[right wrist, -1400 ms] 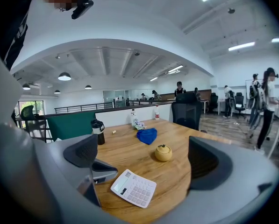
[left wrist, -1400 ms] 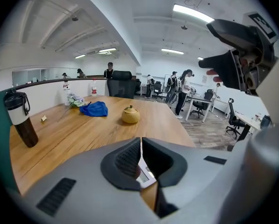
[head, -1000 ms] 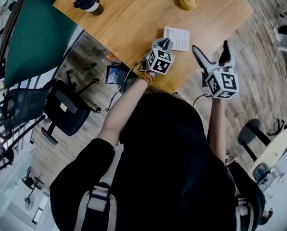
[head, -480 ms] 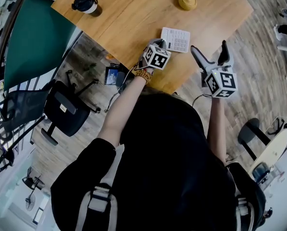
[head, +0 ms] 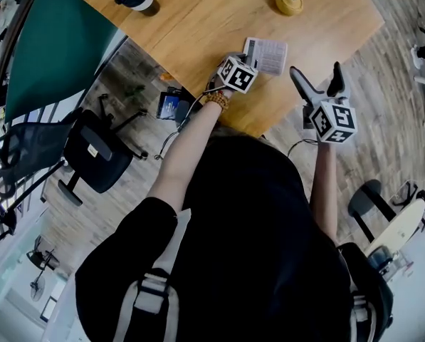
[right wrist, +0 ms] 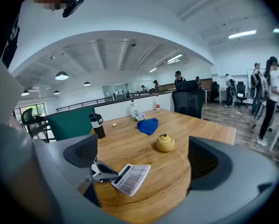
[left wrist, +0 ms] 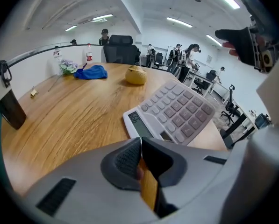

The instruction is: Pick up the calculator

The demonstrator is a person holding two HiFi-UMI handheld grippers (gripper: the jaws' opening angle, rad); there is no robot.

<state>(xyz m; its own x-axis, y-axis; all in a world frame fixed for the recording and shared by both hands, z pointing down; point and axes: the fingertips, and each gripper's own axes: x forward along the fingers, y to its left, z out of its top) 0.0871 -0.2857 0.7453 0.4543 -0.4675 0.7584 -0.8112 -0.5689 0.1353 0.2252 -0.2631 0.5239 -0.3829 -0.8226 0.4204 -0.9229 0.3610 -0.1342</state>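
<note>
I am watching the left tongs (left wrist: 140, 147) sitting shut, pads all but meeting with only a sliver of worktop (left wrist: 60, 115) showing between them. Their tips are resting right at the near edge of the calculator (left wrist: 176, 112), which is lying close to the worktop's edge. The right tongs (right wrist: 144, 158) are hanging wide open and empty, off to the calculator's right and clear of it.

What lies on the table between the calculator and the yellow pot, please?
Nothing: bare wood separates calculator and yellow pot, clearest in the right gripper view.
</note>
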